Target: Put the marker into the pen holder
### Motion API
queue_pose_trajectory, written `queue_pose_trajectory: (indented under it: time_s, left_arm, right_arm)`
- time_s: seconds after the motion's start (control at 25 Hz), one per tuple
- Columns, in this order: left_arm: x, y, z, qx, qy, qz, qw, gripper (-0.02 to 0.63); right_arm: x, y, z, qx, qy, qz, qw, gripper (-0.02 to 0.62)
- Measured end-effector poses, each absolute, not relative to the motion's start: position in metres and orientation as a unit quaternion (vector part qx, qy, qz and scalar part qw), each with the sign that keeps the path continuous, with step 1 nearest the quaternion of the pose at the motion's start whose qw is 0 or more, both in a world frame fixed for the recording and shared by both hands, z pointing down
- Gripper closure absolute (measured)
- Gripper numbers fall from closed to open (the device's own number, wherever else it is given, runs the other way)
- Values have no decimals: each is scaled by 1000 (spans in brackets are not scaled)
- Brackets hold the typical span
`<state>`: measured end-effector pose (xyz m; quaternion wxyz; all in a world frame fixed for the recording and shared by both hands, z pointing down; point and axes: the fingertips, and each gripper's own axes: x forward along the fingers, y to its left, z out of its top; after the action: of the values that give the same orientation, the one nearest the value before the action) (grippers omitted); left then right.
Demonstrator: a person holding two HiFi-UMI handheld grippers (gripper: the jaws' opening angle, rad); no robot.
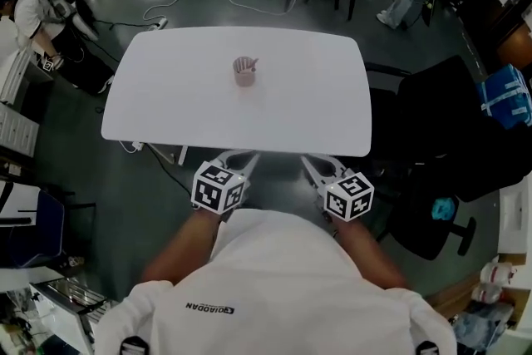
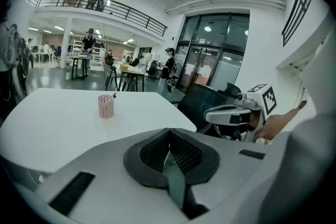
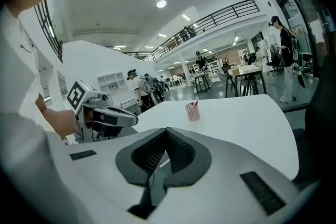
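Already the marker [image 1: 252, 62] is lodged in the holder [image 1: 243, 76] — left gripper [image 2: 169, 130] and right gripper [image 3: 166, 129] are closed, empty — nothing further is called for.

The only lettering I can read is on the person's white shirt [image 1: 274, 278]: a small dark print [image 1: 209, 308] near the collar, upside down in the head view, which I take as "QIAODAN"; the cubes on the left gripper [image 1: 243, 155] and right gripper [image 1: 314, 164] bear black-and-white square codes, not letters; everything else is too small for me.
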<state>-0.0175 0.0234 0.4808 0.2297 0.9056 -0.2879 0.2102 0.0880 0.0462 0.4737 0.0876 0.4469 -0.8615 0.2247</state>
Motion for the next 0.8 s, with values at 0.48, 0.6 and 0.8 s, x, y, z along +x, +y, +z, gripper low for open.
queue_pose_trajectory:
  time_s: [0.48,0.6,0.8]
  left_arm:
    - [-14,83,493,893,-315,221,234,578]
    - [-13,87,492,892,-316,225,231,578]
    - [-11,93,491,890,-321,230,227,578]
  right_arm:
    - [92,99,492,433,-866,240,72,577]
    - [92,97,490,430,-868,240,66,577]
    - [92,99,486,427,-871,236,57,577]
